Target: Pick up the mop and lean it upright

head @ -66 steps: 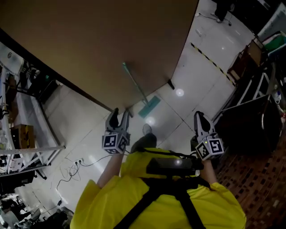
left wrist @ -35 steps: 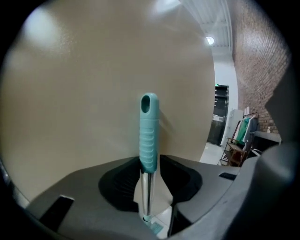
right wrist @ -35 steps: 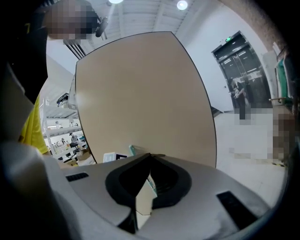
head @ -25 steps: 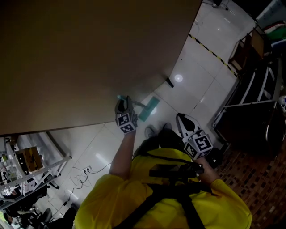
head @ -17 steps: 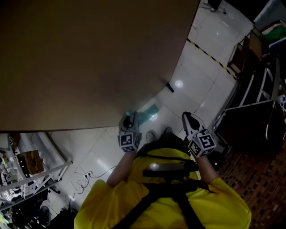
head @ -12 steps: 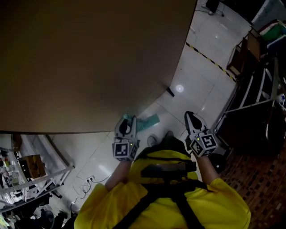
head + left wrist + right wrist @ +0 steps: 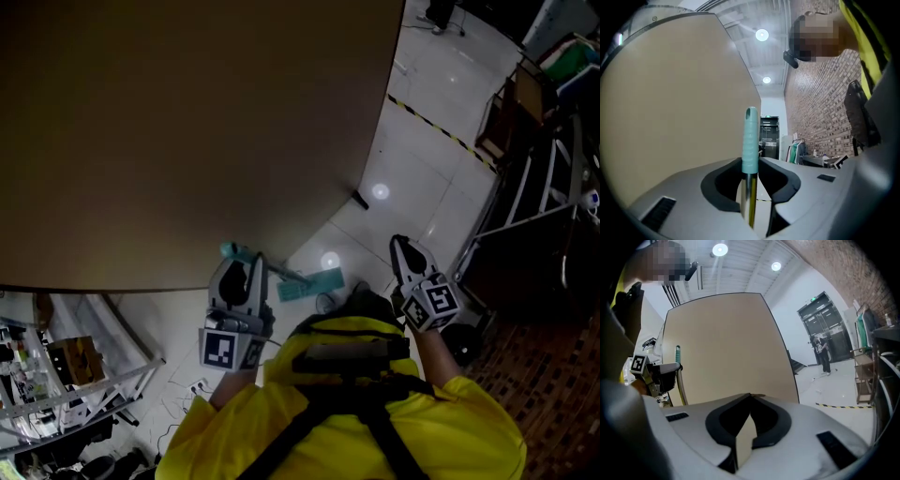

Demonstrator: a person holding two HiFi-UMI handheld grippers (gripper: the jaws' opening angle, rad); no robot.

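Left gripper view: your left hand-held gripper (image 7: pixel 751 165) clamps mop (image 7: pixel 750 133) at base of ribbed teal grip; mop head (image 7: pixel 310 284) on floor (image 7: pixel 412 178) near you. Right hand-held gripper (image 7: pixel 750 398) closed, empty. Likely light, stiff, bottom-heavy; metal shaft slick, so hold at ribs. Earlier, mop leaned on panel (image 7: pixel 187 122), both grippers off it.

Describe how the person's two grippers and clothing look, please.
Both the left gripper and the right gripper have pale grey bodies, black-lined jaws and a cube of black-and-white square markers. The person wears a yellow jacket with black straps.
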